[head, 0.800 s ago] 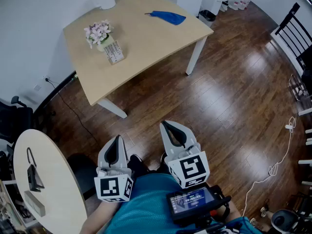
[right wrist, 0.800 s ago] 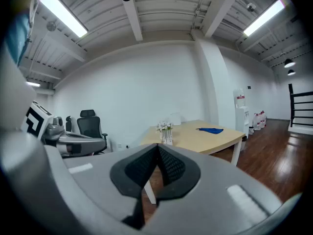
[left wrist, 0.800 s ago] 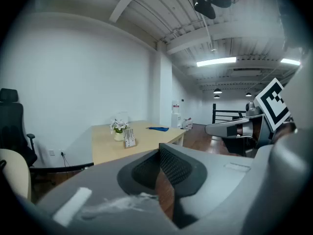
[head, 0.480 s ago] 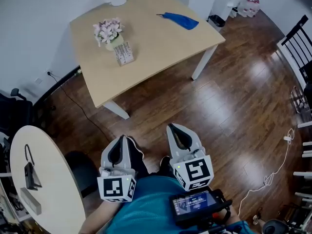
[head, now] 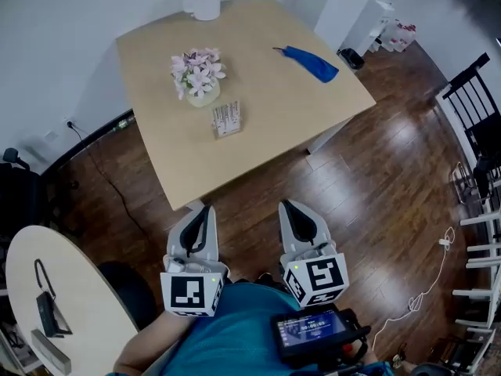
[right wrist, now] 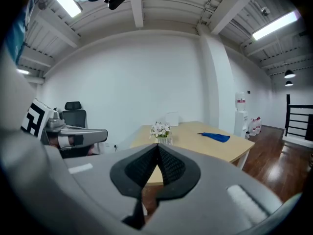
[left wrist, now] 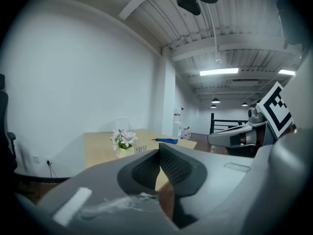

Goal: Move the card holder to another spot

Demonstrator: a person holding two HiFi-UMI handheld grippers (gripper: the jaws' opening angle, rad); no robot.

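Tan table (head: 274, 92): card holder (head: 226, 120) beside flowers (head: 197, 70), long axis twd near edge.

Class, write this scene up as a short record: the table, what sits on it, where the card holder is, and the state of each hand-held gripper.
table: light wood
card holder: on the table, next to the flower pot, on its near side
other items: blue cloth; white container at the far edge
left hand-held gripper: shut, empty, short of the table
right hand-held gripper: shut, empty, short of the table
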